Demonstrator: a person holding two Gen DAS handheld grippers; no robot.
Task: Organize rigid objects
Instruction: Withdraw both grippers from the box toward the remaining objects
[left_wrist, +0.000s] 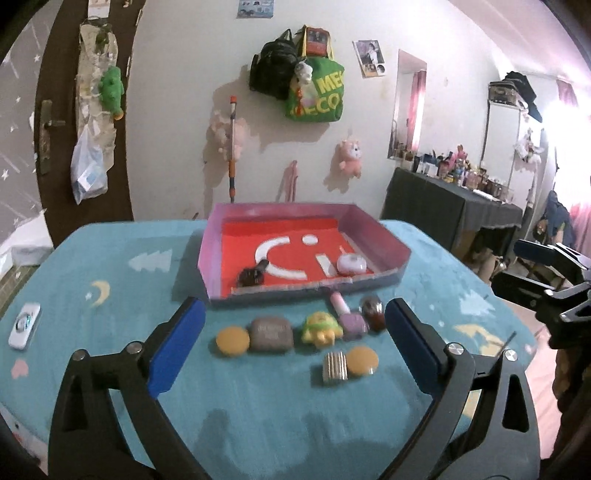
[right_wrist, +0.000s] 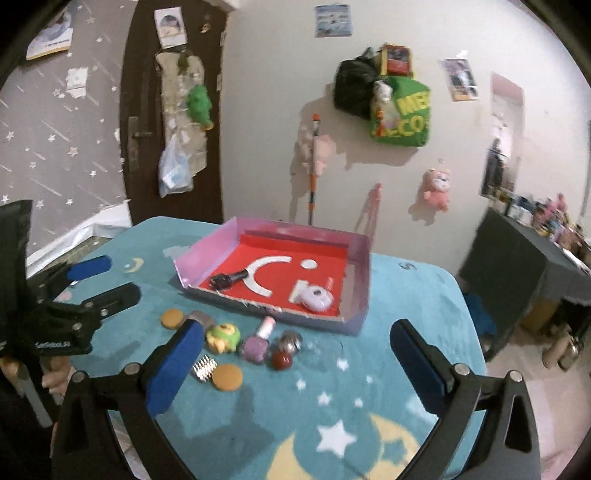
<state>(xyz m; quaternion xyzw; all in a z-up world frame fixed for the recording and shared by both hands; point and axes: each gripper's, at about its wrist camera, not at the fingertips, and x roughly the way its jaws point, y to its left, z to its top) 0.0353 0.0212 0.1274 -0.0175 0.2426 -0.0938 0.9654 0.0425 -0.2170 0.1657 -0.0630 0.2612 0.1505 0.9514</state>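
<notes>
Both tools hang above the blue-clothed counter (left_wrist: 110, 280) with nothing in them: the left gripper (left_wrist: 295, 332) and the right gripper (right_wrist: 295, 354) each have their jaws spread wide and released. The pink-walled box (left_wrist: 210, 251) with the red floor sits at the far side, already holding 2 things, a black item (left_wrist: 253, 275) and a white round case (left_wrist: 351, 265).

Just in front of it lie the loose pieces: 2 orange discs (left_wrist: 232, 341), a grey stone-like block (left_wrist: 272, 334), a green-and-yellow toy (left_wrist: 320, 328), a purple nail polish bottle (right_wrist: 256, 341), a dark red ball (right_wrist: 282, 360) and a ribbed metal piece (left_wrist: 335, 366).

They sit close together, so I would take an outer piece first, likely a disc, coming down straight.

Motion blur smears the small pieces, and the left jaw partly covers the grey block in the right view. A white device (left_wrist: 25, 325) lies well apart at the left.
</notes>
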